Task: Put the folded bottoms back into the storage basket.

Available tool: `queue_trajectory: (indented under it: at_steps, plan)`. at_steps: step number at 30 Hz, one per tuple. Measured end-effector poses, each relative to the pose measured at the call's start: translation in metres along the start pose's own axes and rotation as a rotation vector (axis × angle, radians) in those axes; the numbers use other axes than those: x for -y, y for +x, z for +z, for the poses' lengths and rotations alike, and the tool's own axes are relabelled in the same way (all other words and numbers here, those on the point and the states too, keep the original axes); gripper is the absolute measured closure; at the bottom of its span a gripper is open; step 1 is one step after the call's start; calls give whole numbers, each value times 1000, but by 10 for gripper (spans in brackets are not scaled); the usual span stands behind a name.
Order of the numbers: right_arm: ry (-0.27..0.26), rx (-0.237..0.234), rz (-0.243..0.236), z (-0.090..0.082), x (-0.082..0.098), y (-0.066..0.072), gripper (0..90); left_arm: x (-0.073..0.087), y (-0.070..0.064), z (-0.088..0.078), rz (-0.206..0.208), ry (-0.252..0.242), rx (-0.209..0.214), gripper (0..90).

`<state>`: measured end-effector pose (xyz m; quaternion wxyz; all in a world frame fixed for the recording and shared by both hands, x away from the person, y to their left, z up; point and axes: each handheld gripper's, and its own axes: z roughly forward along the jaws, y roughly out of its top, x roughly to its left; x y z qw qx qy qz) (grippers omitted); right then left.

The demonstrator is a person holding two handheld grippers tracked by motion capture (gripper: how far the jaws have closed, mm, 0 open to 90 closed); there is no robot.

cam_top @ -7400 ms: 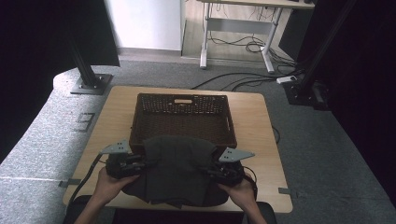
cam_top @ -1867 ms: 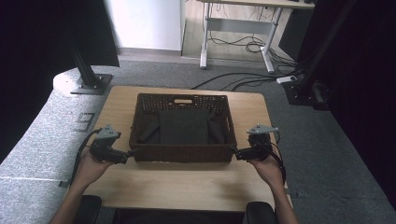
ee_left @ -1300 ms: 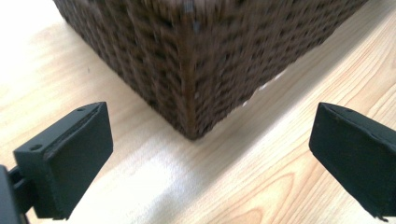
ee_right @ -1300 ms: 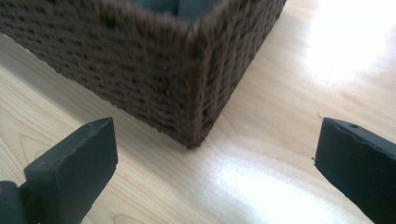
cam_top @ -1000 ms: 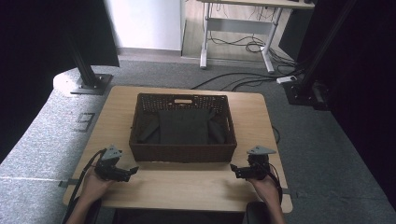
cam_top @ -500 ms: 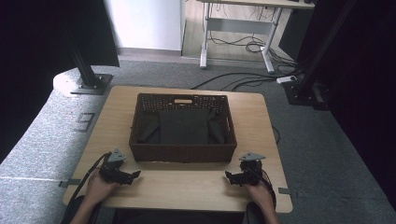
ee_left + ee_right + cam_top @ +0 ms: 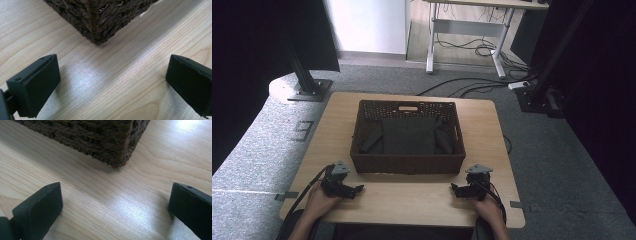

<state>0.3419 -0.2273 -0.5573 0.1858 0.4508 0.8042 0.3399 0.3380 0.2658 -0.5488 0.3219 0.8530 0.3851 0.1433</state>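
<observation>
The left gripper [image 7: 354, 188] rests low over the near left part of the wooden table [image 7: 412, 200], held by the person's left hand [image 7: 319, 200]. Its jaws are spread wide with nothing between them; in the left gripper view the two black jaws stand far apart at the frame's edges, with bare tabletop between them and the near left corner of the basket [image 7: 100, 17] just ahead, not touching either jaw.

The right gripper [image 7: 457, 190] sits over the near right part of the table, held by the right hand [image 7: 487, 207]. Its jaws are likewise spread wide and hold nothing; in the right gripper view only wood grain lies between them, and the basket's near right corner stands just beyond, apart from the jaws.

The dark brown woven basket [image 7: 407, 164] stands upright in the middle of the table, slightly toward the far side, a handle slot cut in its far wall. Inside it lies a dark cloth [image 7: 408, 135], folded flat across the bottom, its side flaps angled against the left and right walls. Both grippers are on the near side of the basket, well apart from each other, each pointing inward along the near edge. A cable trails from each gripper toward the near edge of the table.
</observation>
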Motion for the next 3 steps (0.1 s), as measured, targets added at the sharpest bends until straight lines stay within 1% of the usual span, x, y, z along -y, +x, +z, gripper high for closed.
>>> queue_trajectory:
  at_steps: [3]
  plan:
    - [0,0,-1,0,0,0,0,0,0,0,0,0,0,0]
